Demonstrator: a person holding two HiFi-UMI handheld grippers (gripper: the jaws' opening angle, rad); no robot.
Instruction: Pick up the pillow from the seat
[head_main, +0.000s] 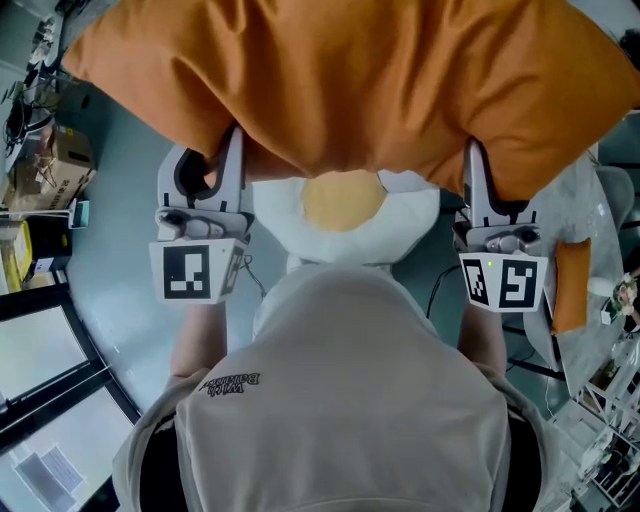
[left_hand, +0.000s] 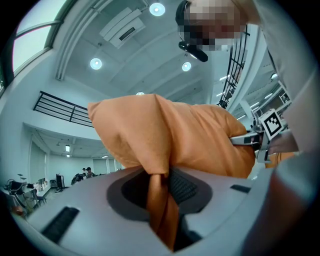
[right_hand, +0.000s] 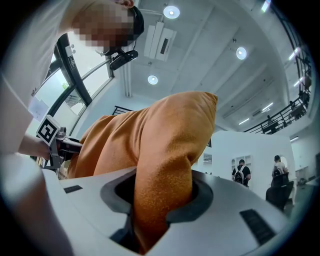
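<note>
Holding the orange pillow (head_main: 350, 90) up with both tools, jaws clamped on its fabric.
Left gripper (head_main: 228, 150) at 9 o'clock and right gripper (head_main: 475, 160) at 3 o'clock each pinch a fold of its lower edge; the pillow fills 12 o'clock.

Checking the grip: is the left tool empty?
No, the left tool pinches a fold of the orange pillow between its jaws.

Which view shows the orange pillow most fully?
The head view: the pillow spans the frame between the left claw and right claw. The left gripper view and right gripper view each show only one pinched end.
</note>
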